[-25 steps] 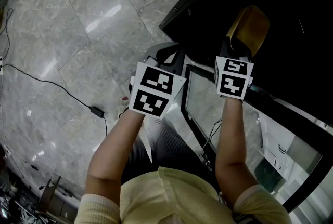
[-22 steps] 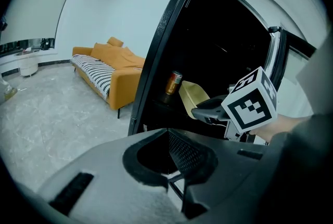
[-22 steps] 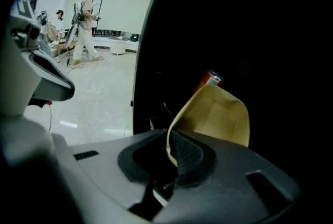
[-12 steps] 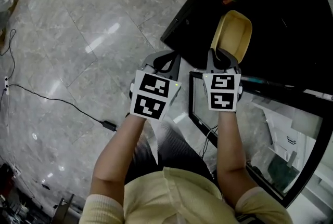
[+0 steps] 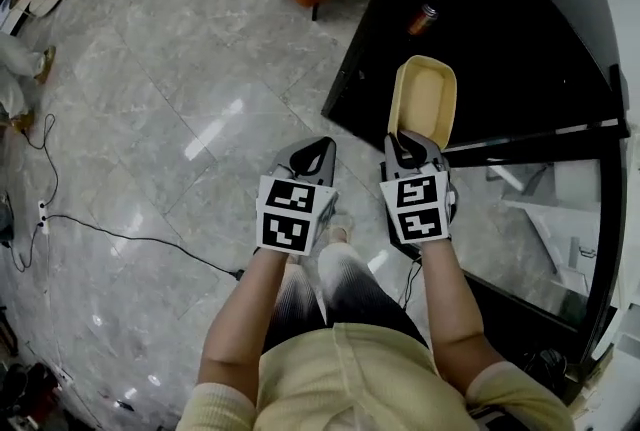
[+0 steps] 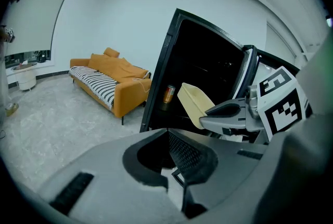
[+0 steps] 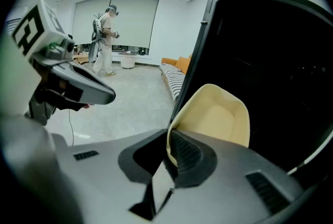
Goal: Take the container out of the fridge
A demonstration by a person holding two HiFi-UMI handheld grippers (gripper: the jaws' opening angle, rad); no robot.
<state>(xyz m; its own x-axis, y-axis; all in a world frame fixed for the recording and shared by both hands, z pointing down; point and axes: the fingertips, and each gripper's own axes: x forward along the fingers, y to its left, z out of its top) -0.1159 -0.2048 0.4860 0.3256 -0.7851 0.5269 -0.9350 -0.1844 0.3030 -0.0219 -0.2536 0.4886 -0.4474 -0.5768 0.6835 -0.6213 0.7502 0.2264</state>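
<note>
You are gripping the cream container (image 5: 425,99) by its near rim with your right gripper (image 5: 413,147), the jaws pinching that thin wall, and the tray is hanging at the fridge's (image 5: 500,39) front edge with its far end over the dark interior. Over the last second it is looking slightly nearer that front edge and more open-side-up (the head view is swinging too, so treat the shift as small), while the grip is staying the same. That suggests the withdrawal is under way but not finished: keep drawing it straight back, away from the fridge. The can (image 5: 423,19) is standing deeper in the fridge, beyond the container and apart from it. The glass door (image 5: 530,219) is hanging open at the fridge's right. Your left gripper (image 5: 312,157) is idling just outside the fridge's front corner, jaws together on nothing.
</note>
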